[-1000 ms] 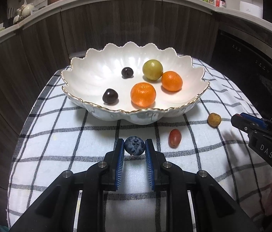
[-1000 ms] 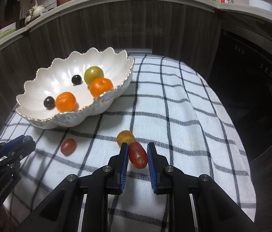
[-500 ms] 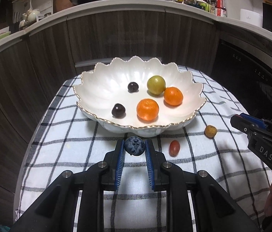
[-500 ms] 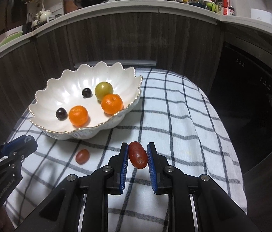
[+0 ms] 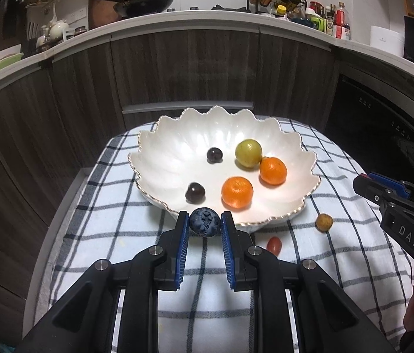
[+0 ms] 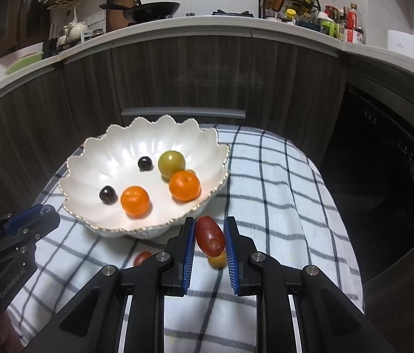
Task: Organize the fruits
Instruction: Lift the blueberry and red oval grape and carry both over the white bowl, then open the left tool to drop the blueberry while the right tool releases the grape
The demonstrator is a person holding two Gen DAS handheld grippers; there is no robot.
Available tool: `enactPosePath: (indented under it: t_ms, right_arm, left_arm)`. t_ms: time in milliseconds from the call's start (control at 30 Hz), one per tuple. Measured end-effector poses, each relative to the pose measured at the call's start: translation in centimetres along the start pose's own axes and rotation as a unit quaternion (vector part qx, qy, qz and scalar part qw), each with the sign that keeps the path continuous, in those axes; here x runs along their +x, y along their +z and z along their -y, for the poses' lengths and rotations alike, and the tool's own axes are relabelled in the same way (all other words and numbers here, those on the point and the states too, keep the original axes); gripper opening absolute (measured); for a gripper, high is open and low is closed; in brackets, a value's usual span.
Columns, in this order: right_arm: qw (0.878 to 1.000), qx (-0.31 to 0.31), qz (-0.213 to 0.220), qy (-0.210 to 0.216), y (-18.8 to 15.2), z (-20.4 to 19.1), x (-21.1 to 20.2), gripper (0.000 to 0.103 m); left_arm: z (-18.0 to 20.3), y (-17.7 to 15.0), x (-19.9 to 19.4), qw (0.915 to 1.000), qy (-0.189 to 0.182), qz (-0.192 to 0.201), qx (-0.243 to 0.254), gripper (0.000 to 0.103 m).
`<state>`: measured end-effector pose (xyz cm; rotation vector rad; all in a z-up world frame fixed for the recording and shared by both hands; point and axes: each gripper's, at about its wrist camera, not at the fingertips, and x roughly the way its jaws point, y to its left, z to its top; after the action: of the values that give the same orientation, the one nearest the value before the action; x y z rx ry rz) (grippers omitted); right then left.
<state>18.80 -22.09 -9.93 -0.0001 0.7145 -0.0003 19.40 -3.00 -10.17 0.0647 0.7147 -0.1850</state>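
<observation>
A white scalloped bowl stands on the checked cloth and holds two oranges, a green fruit and two dark cherries. My left gripper is shut on a blueberry, held above the cloth at the bowl's near rim. My right gripper is shut on a red grape tomato, held above the cloth at the bowl's right near rim. A small red tomato and a small yellow-brown fruit lie on the cloth.
The checked cloth covers a small table in front of dark wood cabinets. A dark oven front stands to the right. The counter above holds a wok and bottles.
Both grippers have risen with their fruit and come nearer the bowl. The blueberry and the red tomato are now off the cloth, level with the bowl's near rim.
</observation>
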Motion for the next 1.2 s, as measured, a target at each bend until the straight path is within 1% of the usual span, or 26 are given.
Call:
enactPosePath:
  t_ms: [433,600,933,1033,1200]
  right_arm:
    - [1.0,-0.006,0.019,0.004,3.1,-1.7,0.1,0.021]
    - [1.0,-0.008,0.018,0.001,4.2,-2.5,0.7,0.021]
    - [1.0,0.007,0.01,-0.007,5.9,-3.8,2.2,0.021]
    - [1.0,0.009,0.007,-0.008,6.2,-4.2,2.5,0.021]
    - [1.0,0.009,0.0,-0.009,6.5,-5.1,3.1,0.021]
  left_arm:
    - [-2.0,3.3,0.5,0.9998,0.003,0.02,-0.005,0.023]
    - [-3.1,4.6,1.4,0.9998,-0.003,0.013,-0.011,0.023]
    - [-5.2,6.0,3.1,0.9996,-0.023,0.003,-0.013,0.023]
    - [-5.8,6.5,3.6,0.9996,-0.025,0.004,-0.011,0.023]
    - [-6.5,7.1,4.4,0.9992,-0.04,0.001,0.0,0.023]
